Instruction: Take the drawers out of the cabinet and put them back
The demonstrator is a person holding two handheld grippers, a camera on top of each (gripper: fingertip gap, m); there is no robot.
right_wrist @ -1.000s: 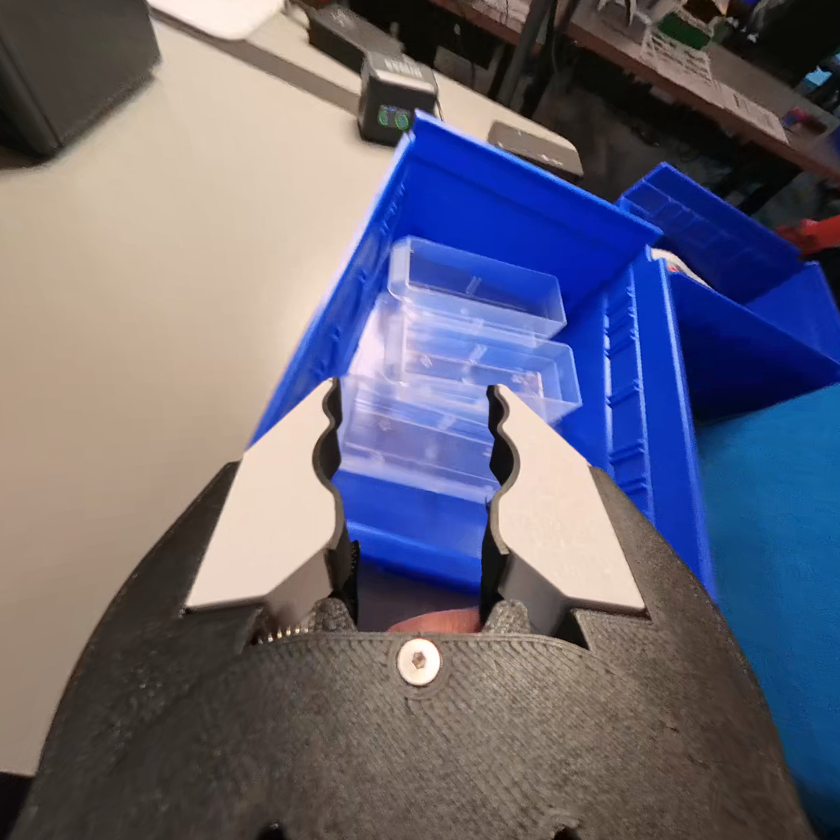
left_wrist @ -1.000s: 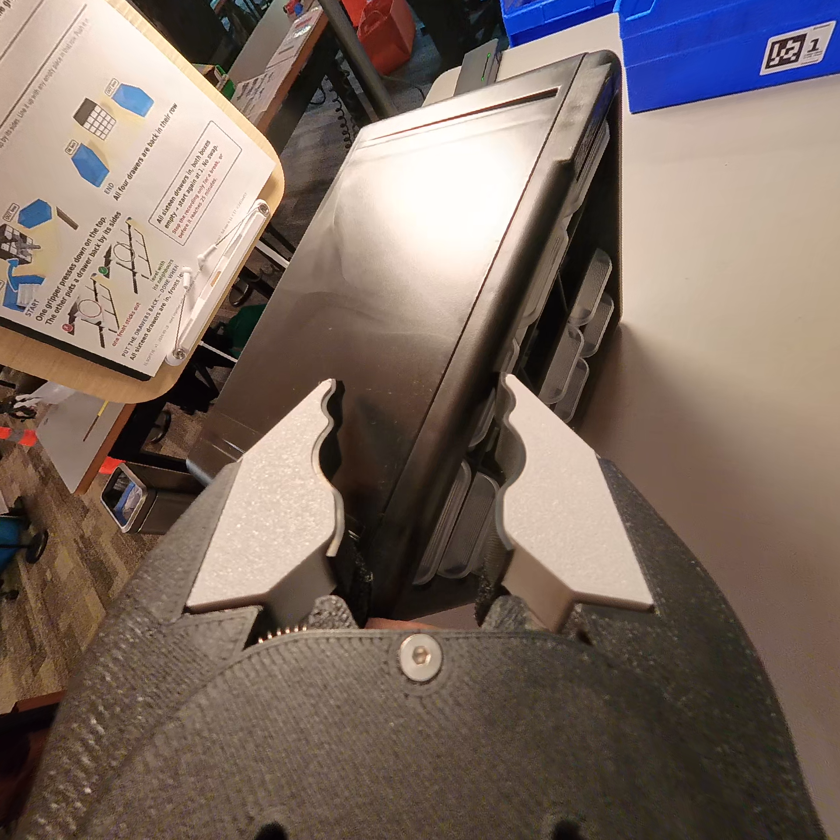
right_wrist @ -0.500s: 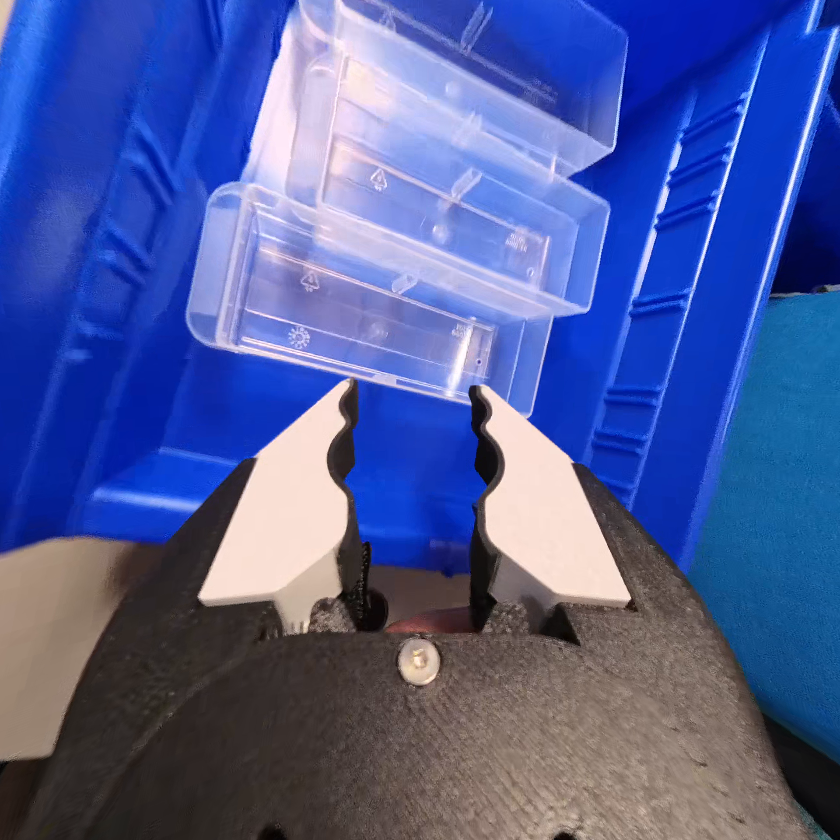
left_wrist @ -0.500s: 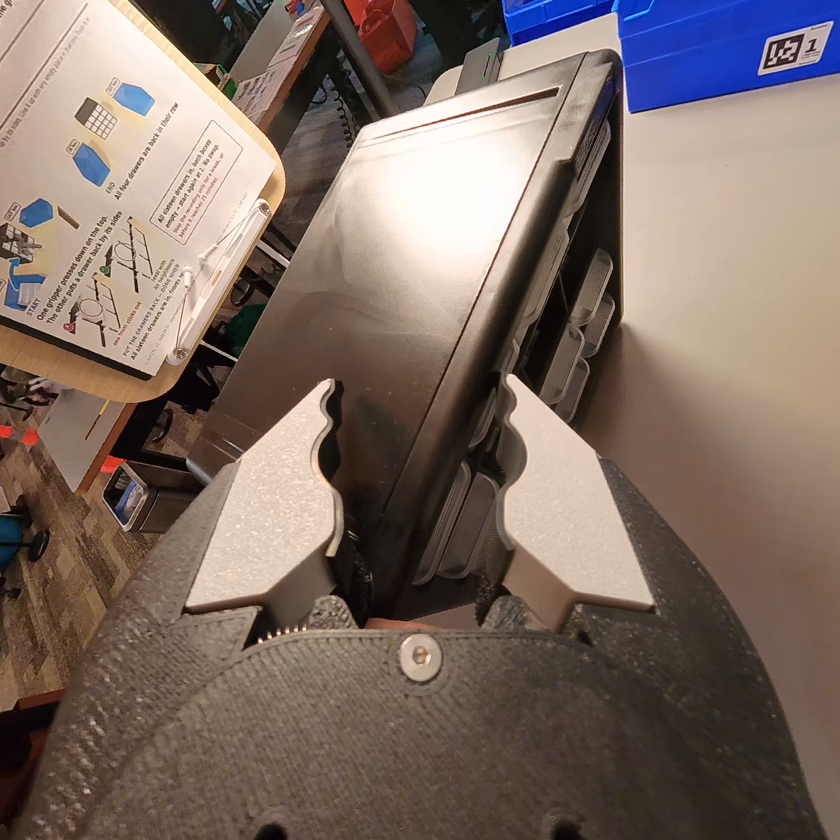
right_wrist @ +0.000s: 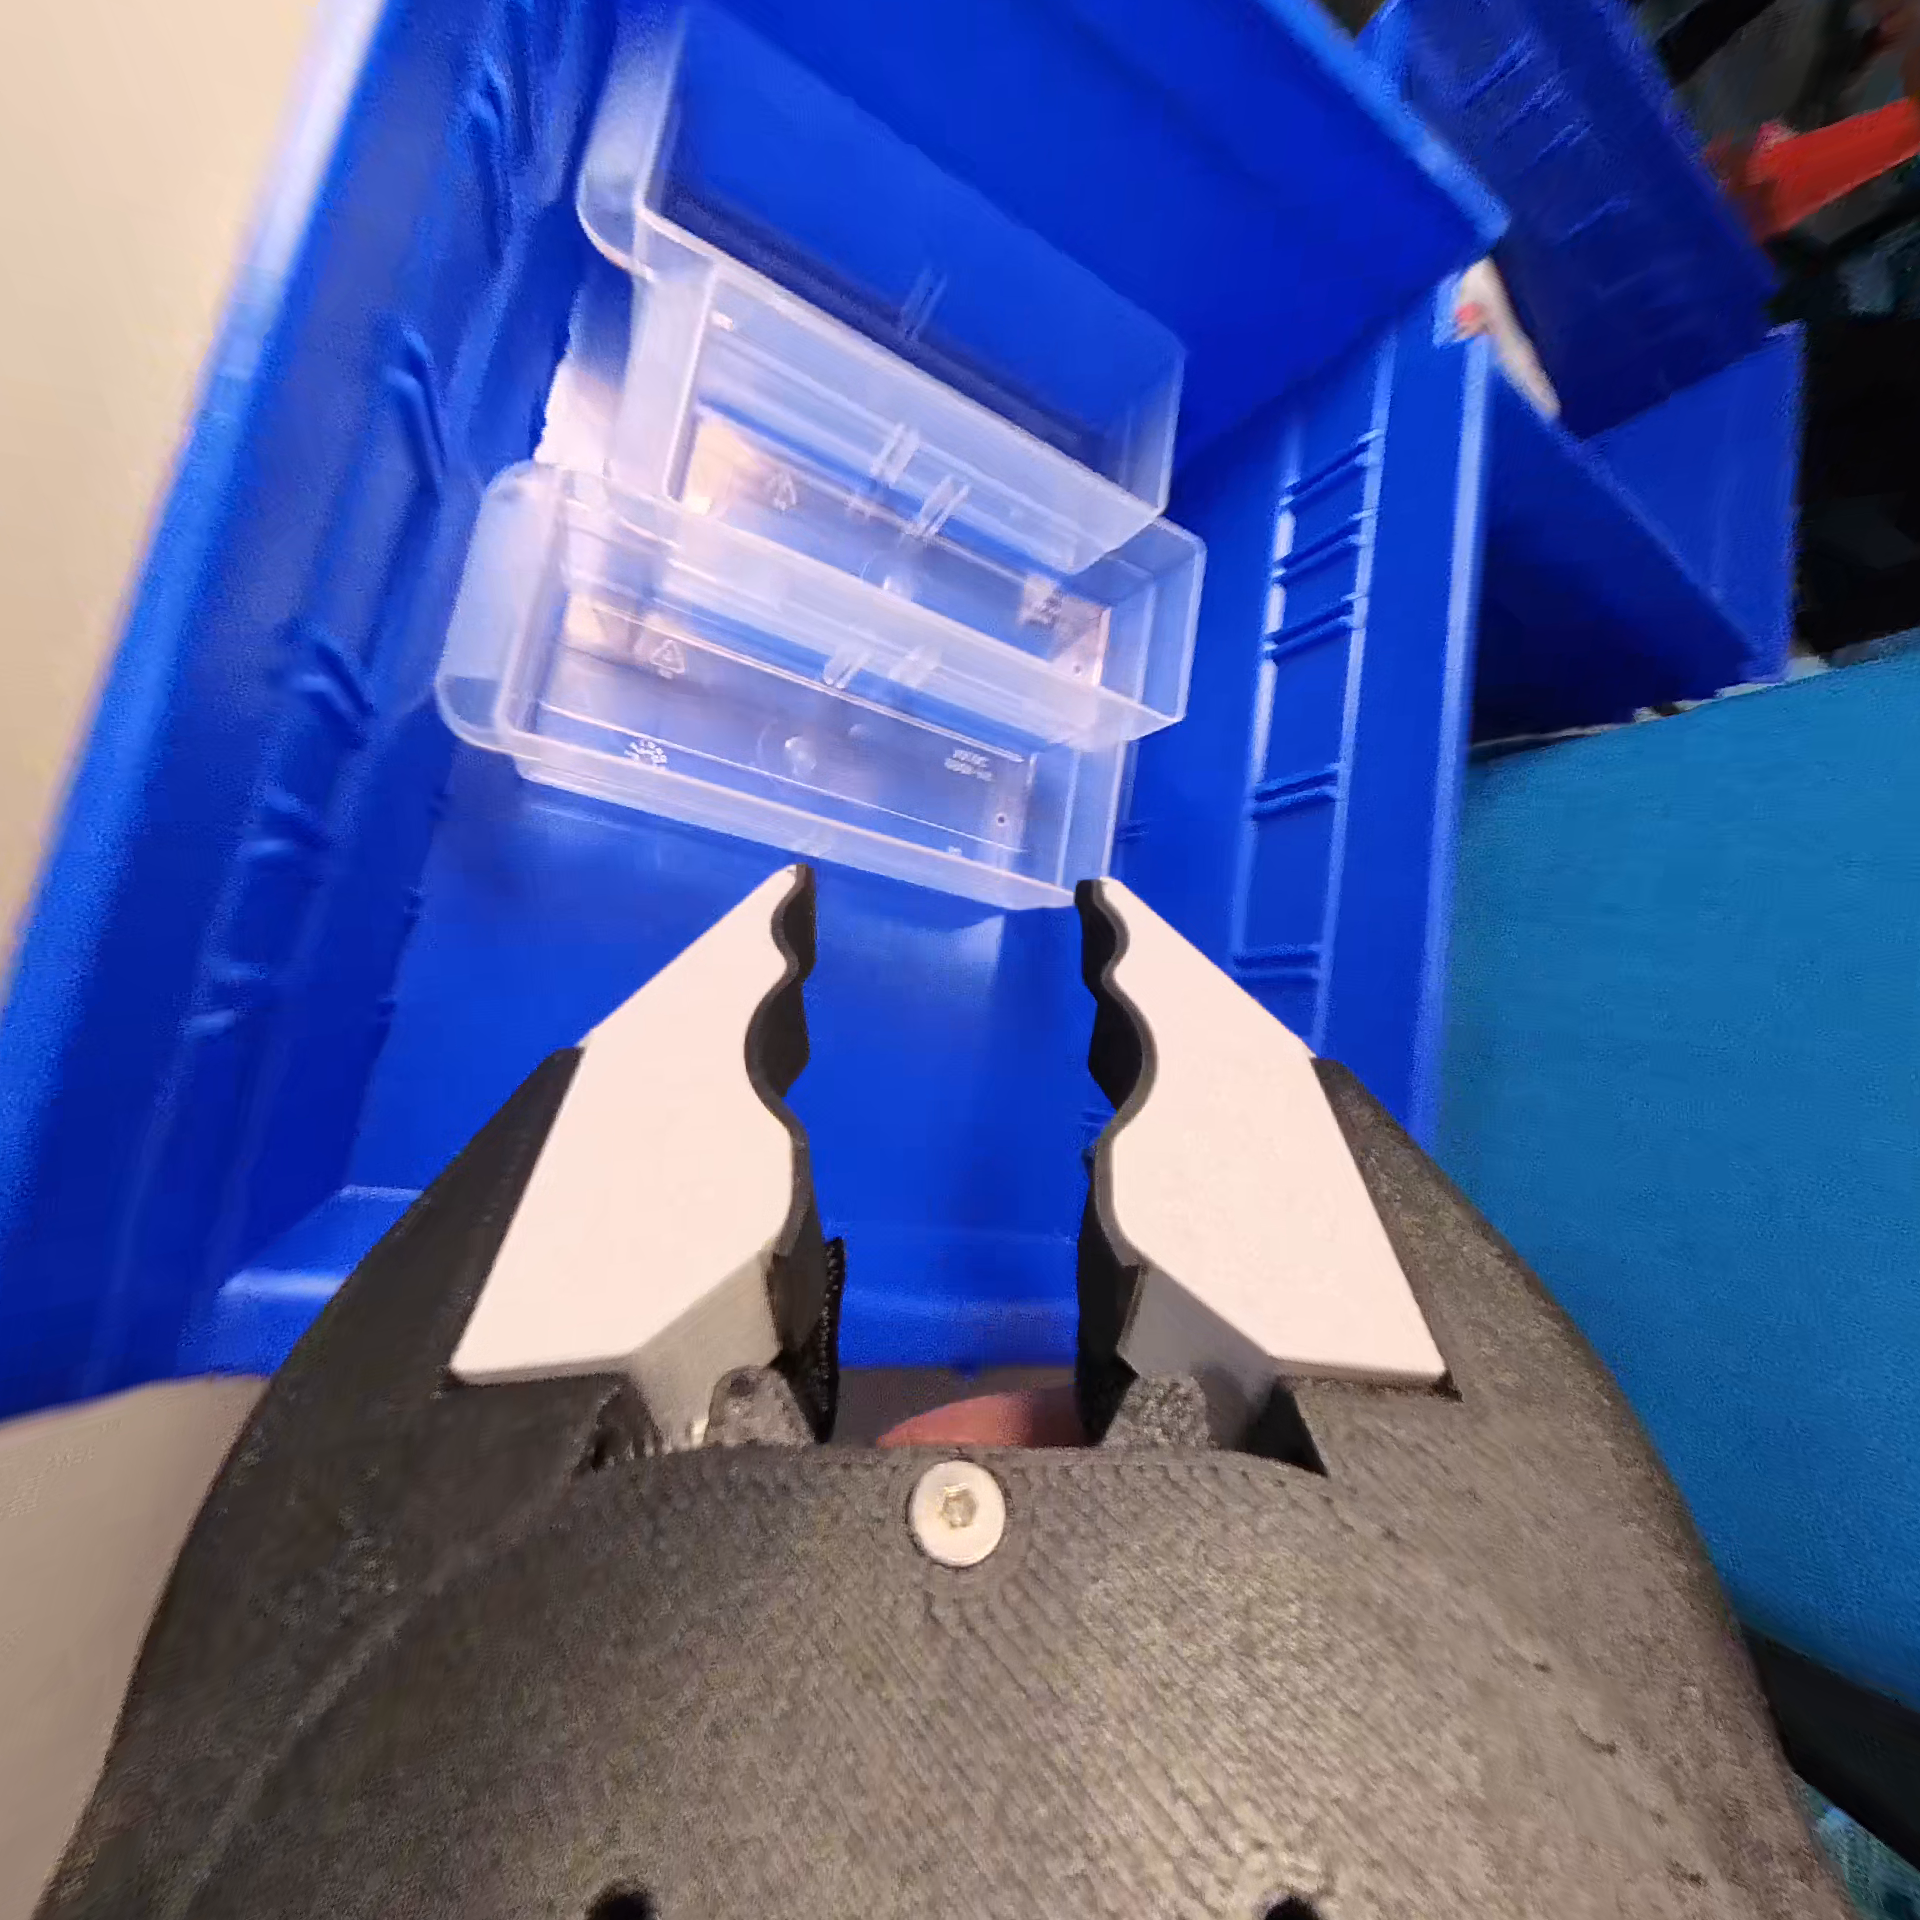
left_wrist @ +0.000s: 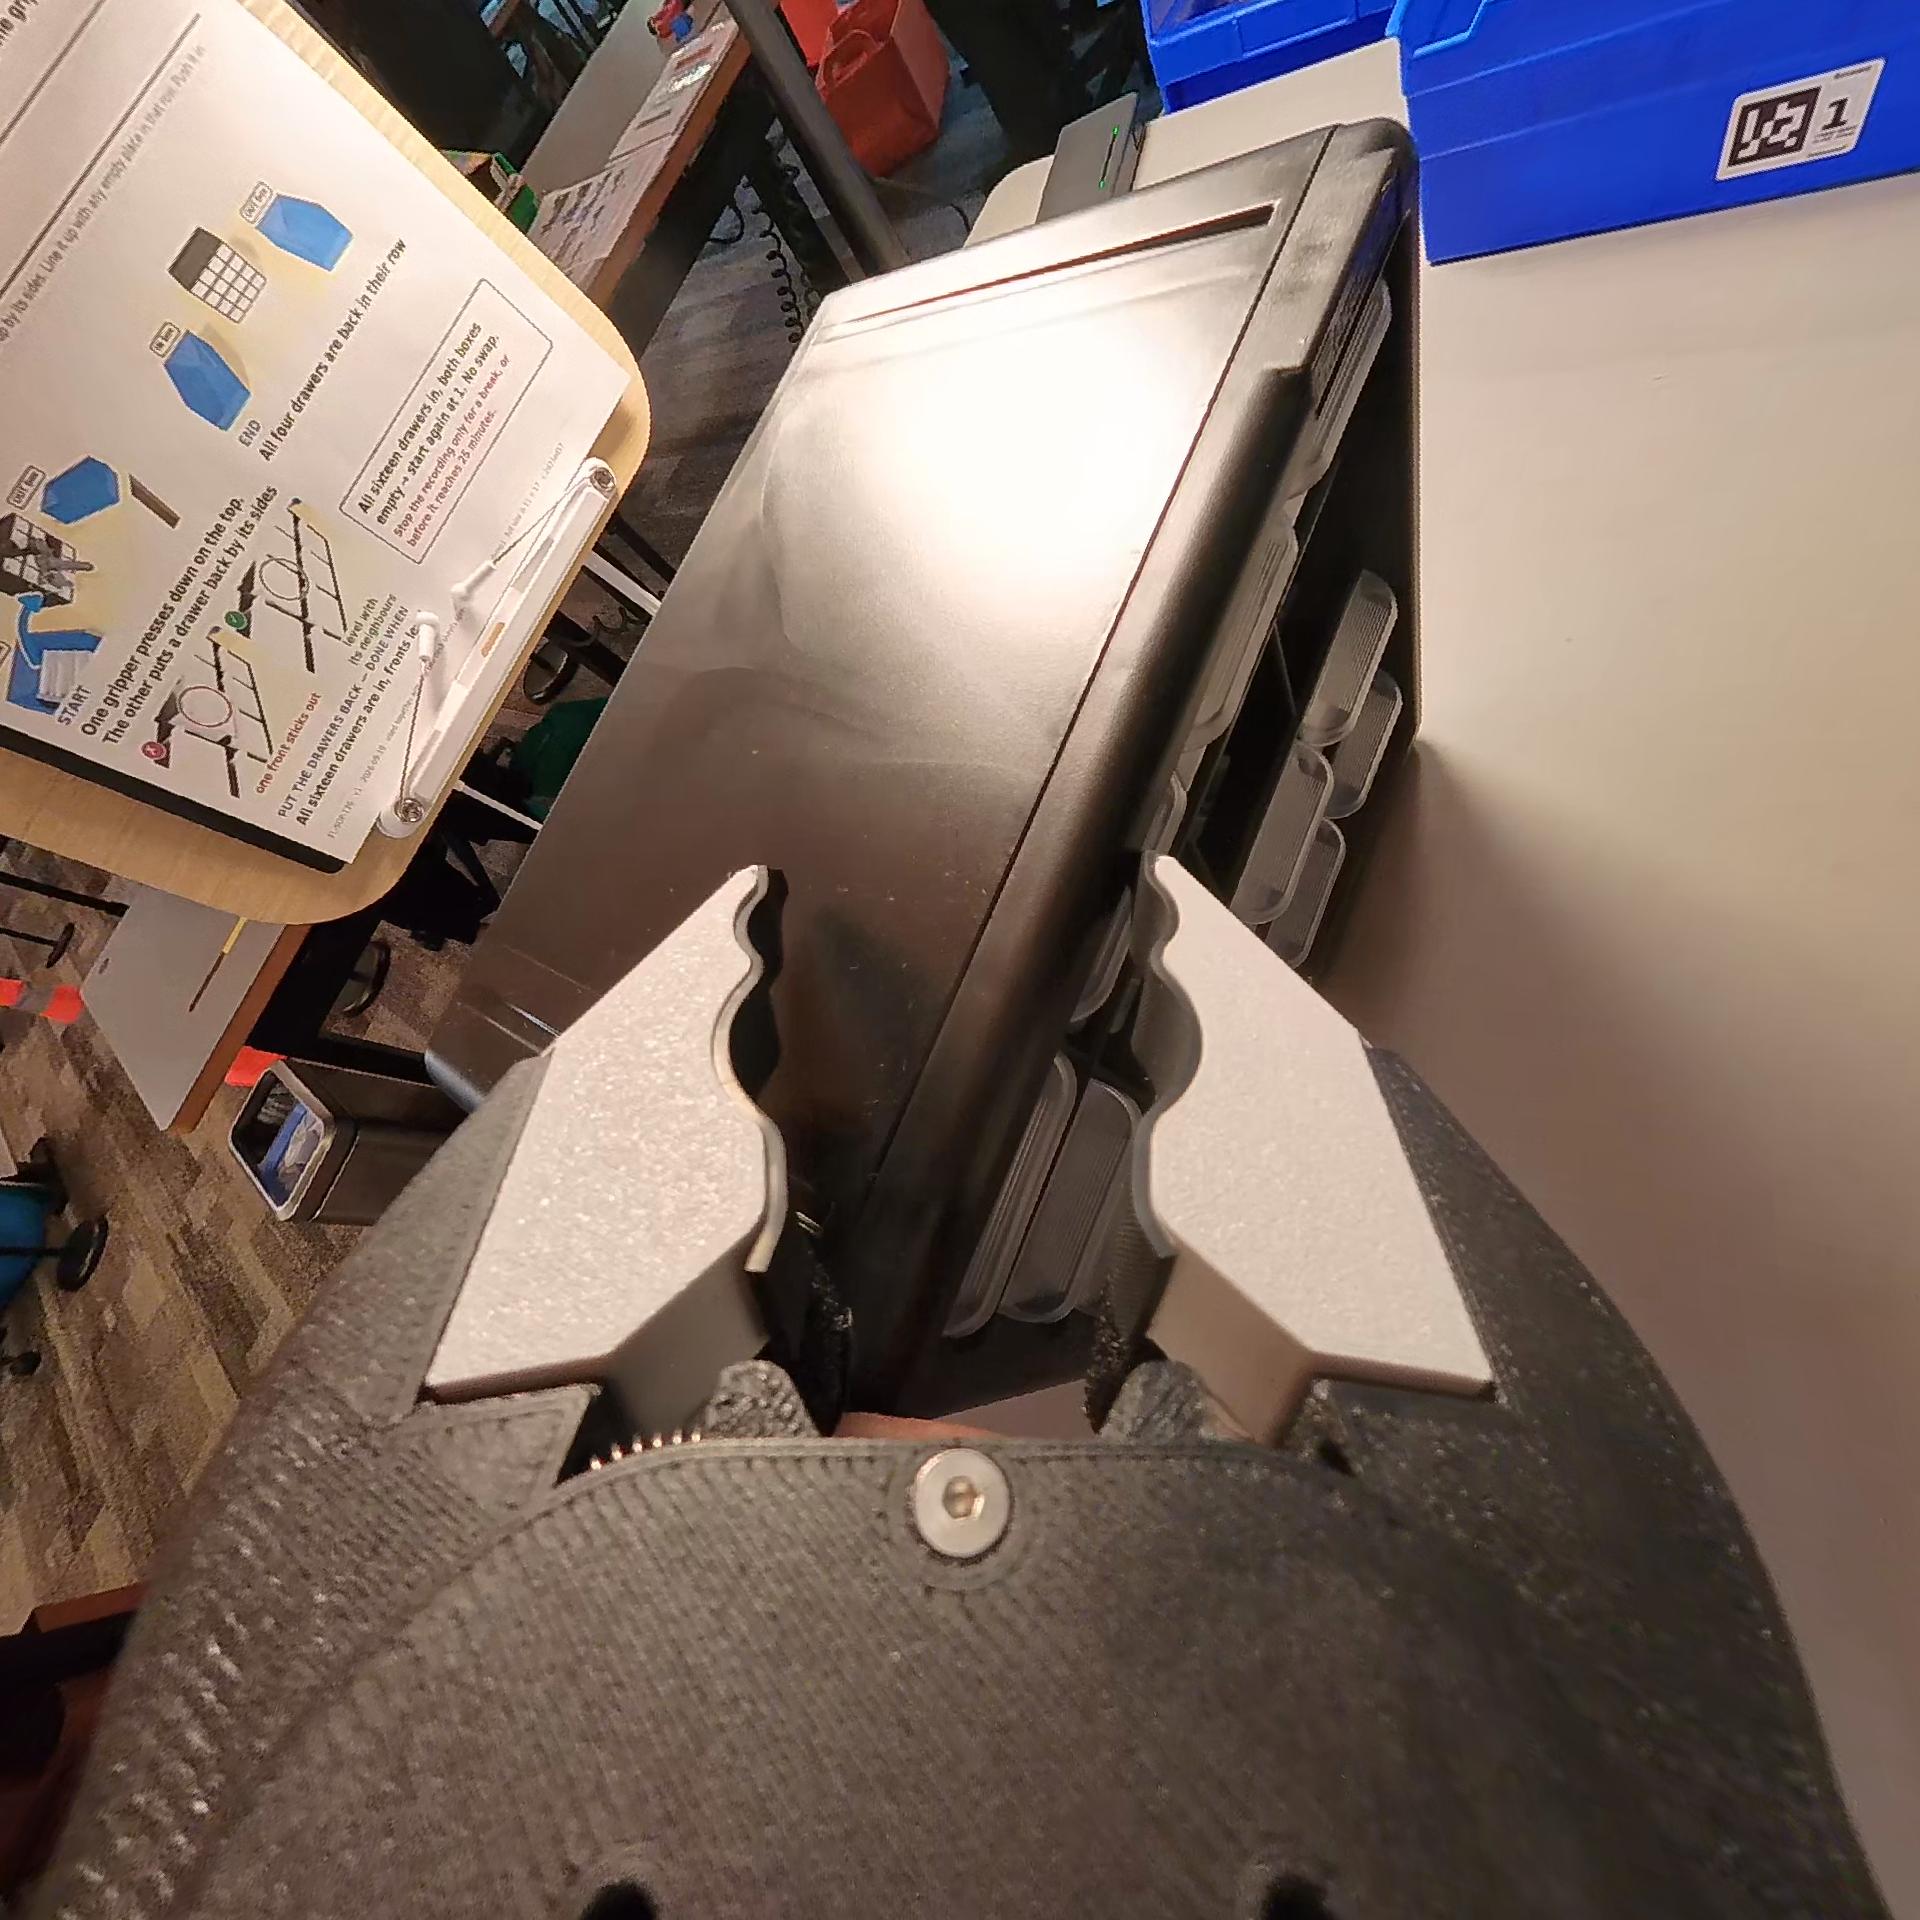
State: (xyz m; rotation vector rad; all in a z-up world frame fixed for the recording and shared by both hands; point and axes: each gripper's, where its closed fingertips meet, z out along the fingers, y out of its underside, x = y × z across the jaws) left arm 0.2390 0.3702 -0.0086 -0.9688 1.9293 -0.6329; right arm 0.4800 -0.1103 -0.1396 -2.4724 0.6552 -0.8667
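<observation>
Your right gripper (right_wrist: pixel 940 894), jaws spread and empty, sits below the clear drawers (right_wrist: pixel 810 665) at frame centre: light, stiff, slick plastic, so pinch the side walls.

Bare blue floor lies open inside the bin (right_wrist: pixel 312 727), just ahead of the right tool (right_wrist: pixel 940 894); beyond it, clear drawers (right_wrist: pixel 831 665) fill the middle. Beside the cabinet (left_wrist: pixel 935 582), the surface (left_wrist: pixel 1662 831) stays open.
</observation>
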